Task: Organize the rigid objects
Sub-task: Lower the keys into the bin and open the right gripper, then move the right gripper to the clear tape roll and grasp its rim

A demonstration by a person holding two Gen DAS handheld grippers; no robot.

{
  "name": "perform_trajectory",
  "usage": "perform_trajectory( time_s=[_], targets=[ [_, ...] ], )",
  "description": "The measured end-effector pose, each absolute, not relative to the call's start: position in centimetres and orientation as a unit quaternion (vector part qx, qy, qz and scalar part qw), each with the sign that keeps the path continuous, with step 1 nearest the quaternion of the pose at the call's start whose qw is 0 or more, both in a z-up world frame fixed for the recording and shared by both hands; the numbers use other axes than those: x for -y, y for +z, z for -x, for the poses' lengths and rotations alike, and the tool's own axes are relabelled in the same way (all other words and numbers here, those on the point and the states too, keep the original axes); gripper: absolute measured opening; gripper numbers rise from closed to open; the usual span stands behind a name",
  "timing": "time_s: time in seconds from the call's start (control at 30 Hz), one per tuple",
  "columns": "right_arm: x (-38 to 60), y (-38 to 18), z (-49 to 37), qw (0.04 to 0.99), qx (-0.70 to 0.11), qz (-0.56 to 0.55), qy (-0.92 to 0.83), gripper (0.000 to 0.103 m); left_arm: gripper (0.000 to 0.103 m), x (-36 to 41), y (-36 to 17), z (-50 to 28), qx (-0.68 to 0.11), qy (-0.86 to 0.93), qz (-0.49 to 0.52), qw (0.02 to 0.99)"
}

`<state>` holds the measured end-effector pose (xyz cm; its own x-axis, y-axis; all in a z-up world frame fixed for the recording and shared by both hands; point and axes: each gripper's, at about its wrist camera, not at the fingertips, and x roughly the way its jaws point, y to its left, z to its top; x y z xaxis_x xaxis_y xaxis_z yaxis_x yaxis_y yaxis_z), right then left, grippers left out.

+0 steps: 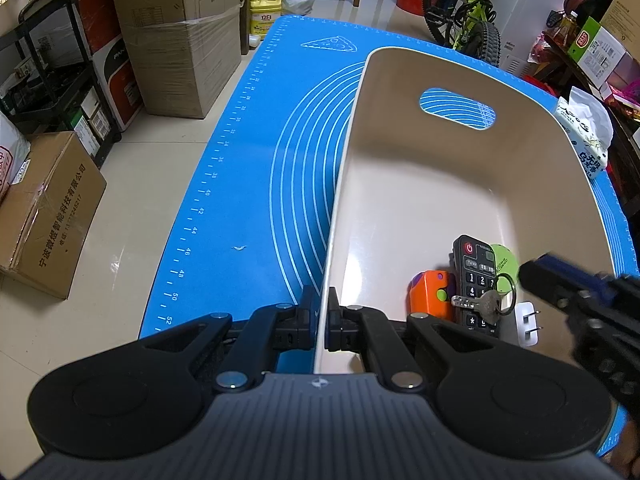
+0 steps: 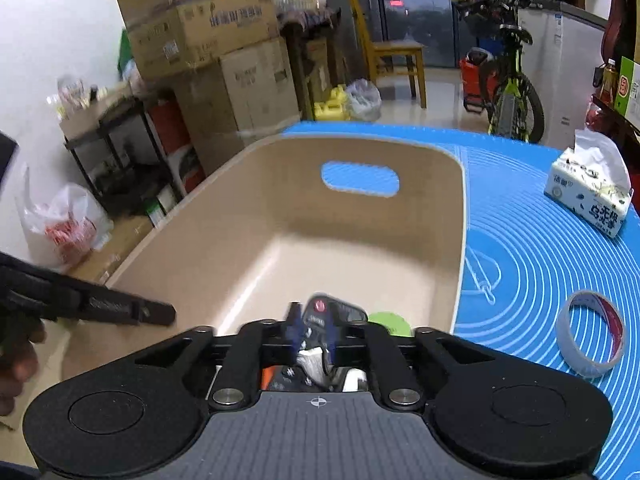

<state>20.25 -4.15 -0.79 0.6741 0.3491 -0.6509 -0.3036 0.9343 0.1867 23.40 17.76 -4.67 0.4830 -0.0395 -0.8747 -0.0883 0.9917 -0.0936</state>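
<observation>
blue mat (image 1: 248, 184); tissue pack (image 2: 590, 196), tape roll (image 2: 592, 334), green bicycle (image 1: 468, 12), cardboard boxes (image 1: 176, 36)

Both wrist views look closely forward into the shared bin (image 1: 420, 184).

Surface materials on and around the blue baking mat (image 1: 248, 184).

The mat looks like matt, smooth silicone printed with white lines. The beige bin (image 1: 420, 184) is glossy moulded plastic showing soft highlights on its floor. Inside it, the black remote control (image 1: 474, 276) is matt plastic with rubbery keys; the key (image 1: 478, 303) and its ring are bare, dull metal; the orange block (image 1: 430, 294) is shiny plastic. The tissue pack (image 2: 588, 200) is printed film with soft paper tissue. The tape roll (image 2: 592, 336) has a smooth grey backing. Both gripper housings are matt black ribbed plastic with bright metal pins.
</observation>
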Motion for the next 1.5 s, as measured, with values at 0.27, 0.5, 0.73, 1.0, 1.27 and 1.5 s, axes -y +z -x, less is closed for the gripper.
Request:
perform_trajectory(
  time_s=[0.27, 0.5, 0.73, 1.0, 1.27, 1.5],
  targets=[
    [8.8, 2.7, -19.8, 0.938, -0.312, -0.048, 0.143, 0.057, 0.005, -17.7, -4.7, -23.4, -0.508, 0.014, 0.063, 0.859],
    [14.6, 3.0, -20.6, 0.951, -0.296, -0.060, 0.064, 0.062, 0.005, -17.8, -4.7, -23.4, -0.508, 0.014, 0.063, 0.859],
    [19.5, -1.5, -23.1, 0.934, -0.354, -0.052, -0.001, 0.062, 0.005, -17.7, -4.7, -23.4, -0.508, 0.014, 0.063, 0.859],
    [21.1, -6.9, -25.0, 0.914, -0.403, -0.050, -0.019, 0.062, 0.005, -17.8, -4.8, -23.3, -0.510, 0.015, 0.060, 0.858],
    [20.3, -9.3, -26.1, 0.902, -0.430, -0.036, 0.002, 0.062, 0.005, -17.9, -4.8, -23.4, -0.510, 0.015, 0.060, 0.858],
    [19.7, -9.6, -26.3, 0.902, -0.432, 0.001, -0.001, 0.043, 0.005, -17.9, -4.8, -23.4, -0.510, 0.015, 0.060, 0.858]
  ],
)
